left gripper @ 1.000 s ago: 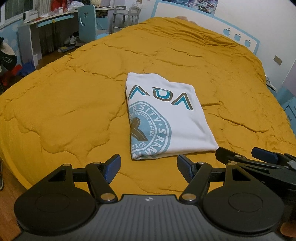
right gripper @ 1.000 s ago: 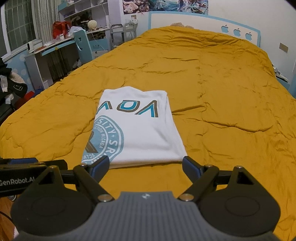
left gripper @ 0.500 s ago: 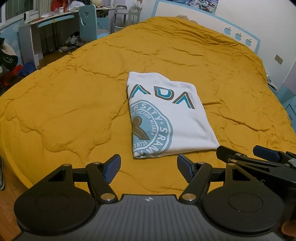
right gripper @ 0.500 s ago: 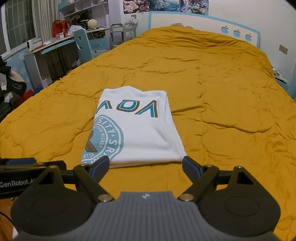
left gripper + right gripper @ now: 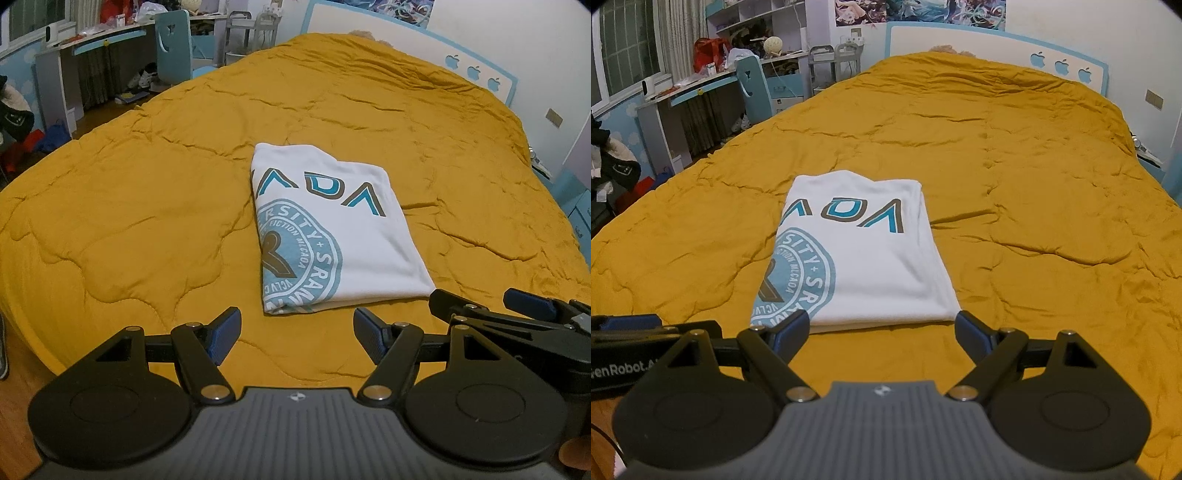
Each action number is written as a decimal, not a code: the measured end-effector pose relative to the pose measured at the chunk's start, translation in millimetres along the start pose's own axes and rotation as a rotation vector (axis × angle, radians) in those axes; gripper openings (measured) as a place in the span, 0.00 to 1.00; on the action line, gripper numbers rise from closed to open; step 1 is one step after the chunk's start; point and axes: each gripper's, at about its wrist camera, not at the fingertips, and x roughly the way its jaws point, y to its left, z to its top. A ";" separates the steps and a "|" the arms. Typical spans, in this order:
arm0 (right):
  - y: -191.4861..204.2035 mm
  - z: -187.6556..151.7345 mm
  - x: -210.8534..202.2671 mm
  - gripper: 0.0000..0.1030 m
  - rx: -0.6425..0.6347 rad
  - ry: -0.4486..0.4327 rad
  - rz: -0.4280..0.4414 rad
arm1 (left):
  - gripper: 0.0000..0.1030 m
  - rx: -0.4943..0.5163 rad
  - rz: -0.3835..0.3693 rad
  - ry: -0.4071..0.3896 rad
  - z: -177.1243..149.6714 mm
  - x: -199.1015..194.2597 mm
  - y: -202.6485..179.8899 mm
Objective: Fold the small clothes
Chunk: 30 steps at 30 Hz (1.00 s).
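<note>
bedroom, mustard quilt (image 5: 147,221) on bed. folded white t-shirt (image 5: 332,236) at 12 o'clock of both grippers, near bed's front edge. left gripper (image 5: 295,332), right gripper (image 5: 881,330) wide open, empty. likely light, limp, layers may slide; pinch all layers at near corners.

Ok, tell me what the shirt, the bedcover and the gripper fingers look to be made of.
Shirt: soft white knit, probably cotton, matte, with a flat teal and brown print. Bedcover: mustard quilted fabric, matte, puffy between stitched seams, so likely padded. Fingers: black hard plastic or metal arms with silver rivets and blue pads that look rubbery.
</note>
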 end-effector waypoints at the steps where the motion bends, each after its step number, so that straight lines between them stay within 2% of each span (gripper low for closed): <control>1: 0.1 0.0 -0.1 0.79 -0.002 0.000 -0.002 | 0.79 0.002 0.001 0.001 0.3 0.1 -0.3; 30: -1.1 2.5 0.9 0.79 -0.005 0.016 -0.018 | 0.77 0.004 -0.010 0.020 5.8 3.1 -1.1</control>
